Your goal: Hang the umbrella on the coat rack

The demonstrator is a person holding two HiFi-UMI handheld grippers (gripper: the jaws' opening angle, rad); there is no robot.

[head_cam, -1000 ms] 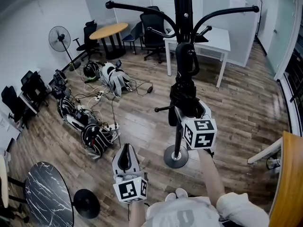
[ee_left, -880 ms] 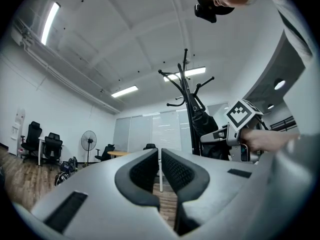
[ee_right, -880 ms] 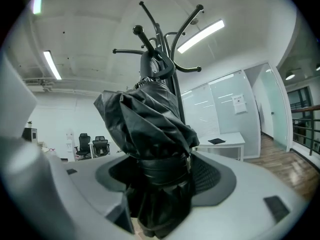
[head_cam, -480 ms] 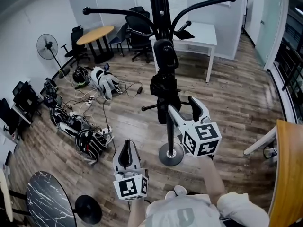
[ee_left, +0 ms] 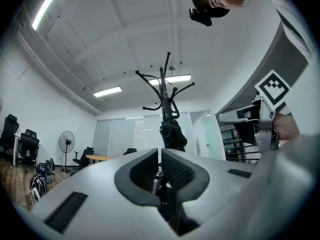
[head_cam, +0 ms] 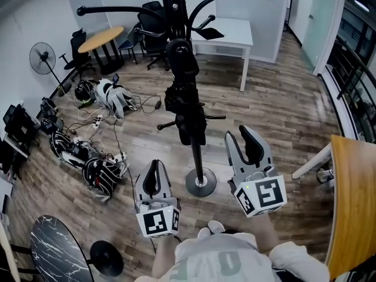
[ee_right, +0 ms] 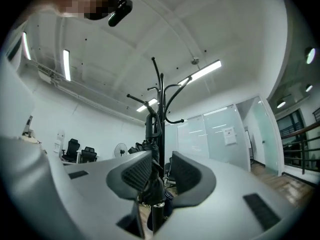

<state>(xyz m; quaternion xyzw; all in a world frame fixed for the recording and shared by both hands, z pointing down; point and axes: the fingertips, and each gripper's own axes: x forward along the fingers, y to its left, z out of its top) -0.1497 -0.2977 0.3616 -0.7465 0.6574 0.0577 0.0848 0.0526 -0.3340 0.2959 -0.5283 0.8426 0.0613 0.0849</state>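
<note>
The wood floor (head_cam: pixel 282 116) lies open to the right of the coat rack (head_cam: pixel 197 157), ending at a wooden tabletop's edge (head_cam: pixel 352 204) on your right, while cables and helmets (head_cam: pixel 88 157) crowd the left. The folded black umbrella (head_cam: pixel 187 113) hangs by its handle against the rack's pole, clear of both tools. Your right gripper (head_cam: pixel 238 132) has jaws apart, just closed partway on nothing; your left gripper (head_cam: pixel 154 164) has jaws together, empty.

Fan (head_cam: pixel 42 58) and round table (head_cam: pixel 100 38) can be seen at 10 o'clock, desk (head_cam: pixel 230 32) at 1, helmets (head_cam: pixel 98 174) dumped at 8.
</note>
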